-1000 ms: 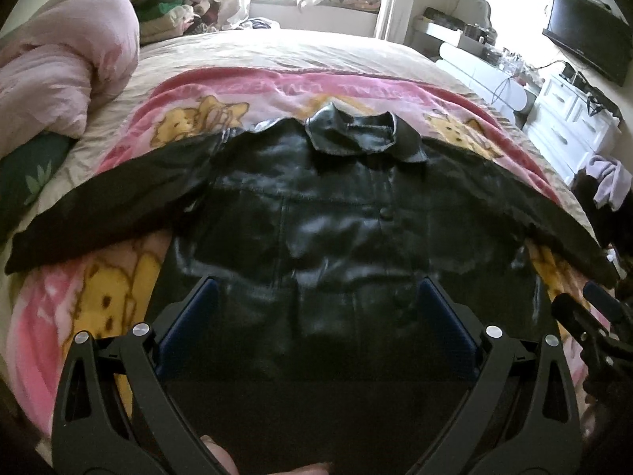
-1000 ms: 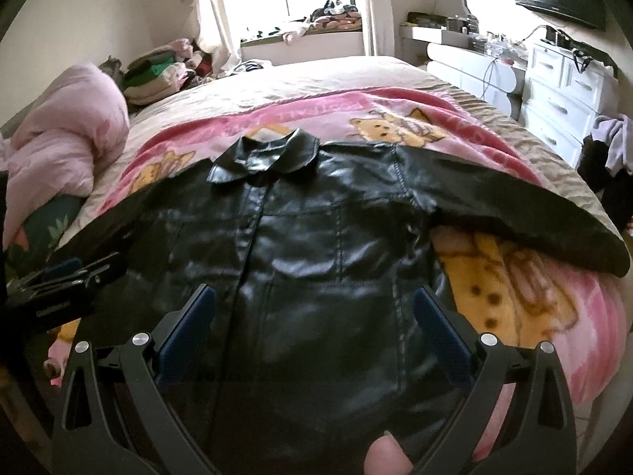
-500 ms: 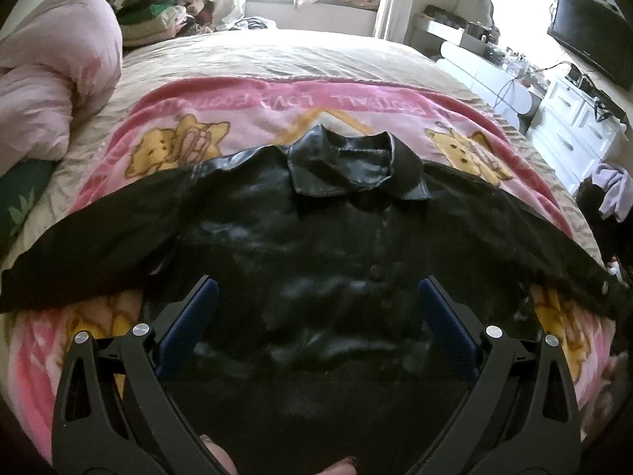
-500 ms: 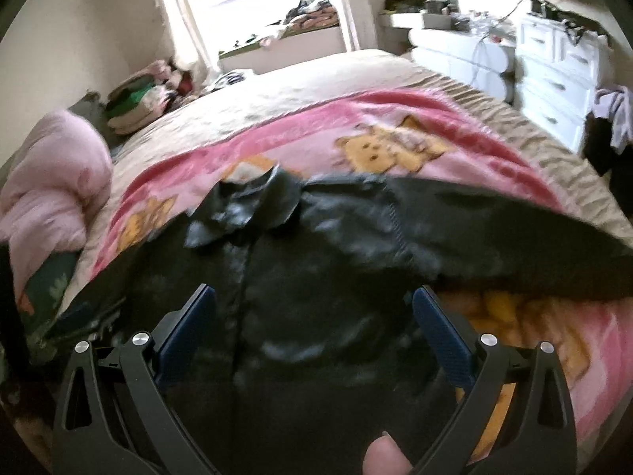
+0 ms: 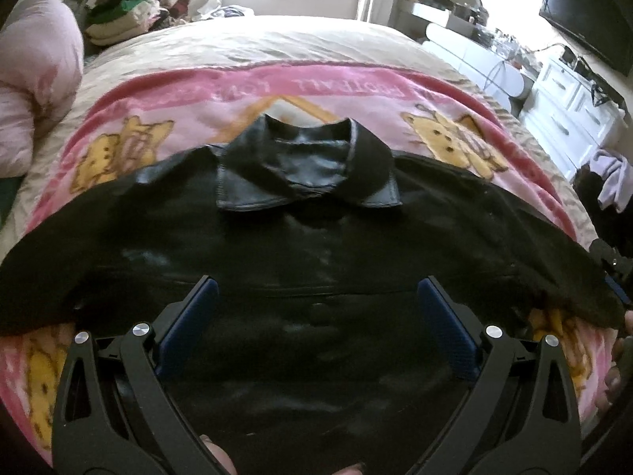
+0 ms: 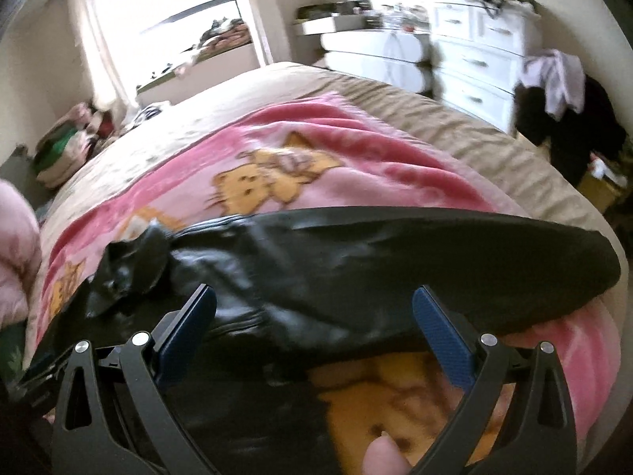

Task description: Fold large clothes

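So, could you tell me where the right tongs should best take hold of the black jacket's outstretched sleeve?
Probably at the cuff end of the sleeve, coming from the bed's right edge: it lies flat and straight on the pink blanket, its tip free.

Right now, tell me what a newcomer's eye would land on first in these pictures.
The black leather jacket dominates, spread flat with its collar toward the window and both sleeves stretched sideways. Under it lies a bright pink cartoon blanket across the bed. Both hand-held grippers, left and right, hang open above the jacket, the right one over its right sleeve.
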Demonstrator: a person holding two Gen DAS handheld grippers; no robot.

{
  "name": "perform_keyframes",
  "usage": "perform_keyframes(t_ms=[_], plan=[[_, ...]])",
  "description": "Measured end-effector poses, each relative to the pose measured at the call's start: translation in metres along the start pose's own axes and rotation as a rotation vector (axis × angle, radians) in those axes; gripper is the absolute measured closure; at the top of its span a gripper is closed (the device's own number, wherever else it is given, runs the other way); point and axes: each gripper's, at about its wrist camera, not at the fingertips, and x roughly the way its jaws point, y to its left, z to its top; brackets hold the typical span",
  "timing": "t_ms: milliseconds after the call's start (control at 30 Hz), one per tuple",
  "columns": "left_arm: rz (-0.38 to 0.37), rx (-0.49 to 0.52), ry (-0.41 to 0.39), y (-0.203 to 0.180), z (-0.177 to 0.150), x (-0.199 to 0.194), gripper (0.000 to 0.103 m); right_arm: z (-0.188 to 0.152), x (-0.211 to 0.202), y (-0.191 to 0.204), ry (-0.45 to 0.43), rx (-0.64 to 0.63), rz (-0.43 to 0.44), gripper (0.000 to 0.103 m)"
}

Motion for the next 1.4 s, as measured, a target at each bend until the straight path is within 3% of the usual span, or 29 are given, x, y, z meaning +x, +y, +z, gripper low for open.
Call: perform_keyframes(t_ms=[333, 867, 1067, 1200, 1267, 1333, 1367, 1400], plan=[[-0.027, 0.074, 0.052, -0.047, -0.004, 0.034, 0.008, 0.006, 0.009, -0.082, 0.0, 0.237, -0.072, 0.004], [-0.038, 0.153, 0.092, -0.105, -0.004, 0.069, 0.008, -0.012, 0.018, -0.206, -0.012, 0.647, -0.329, 0.004], [-0.04, 0.159, 0.11, -0.107, 0.002, 0.081, 0.008, -0.025, 0.036, -0.242, 0.009, 0.814, -0.256, 0.004], [-0.047, 0.155, 0.113, -0.103, 0.007, 0.082, 0.008, -0.022, 0.044, -0.259, -0.052, 0.869, -0.221, 0.005], [-0.05, 0.153, 0.109, -0.1, 0.01, 0.078, 0.008, -0.024, 0.046, -0.267, -0.091, 0.911, -0.167, 0.009], [-0.058, 0.149, 0.105, -0.096, 0.012, 0.074, 0.008, -0.028, 0.046, -0.276, -0.11, 0.958, -0.123, 0.029], [-0.062, 0.147, 0.103, -0.092, 0.014, 0.07, 0.008, -0.03, 0.045, -0.279, -0.126, 0.972, -0.095, 0.044], [-0.065, 0.145, 0.101, -0.09, 0.016, 0.068, 0.008, -0.029, 0.043, -0.282, -0.145, 0.97, -0.062, 0.08]])
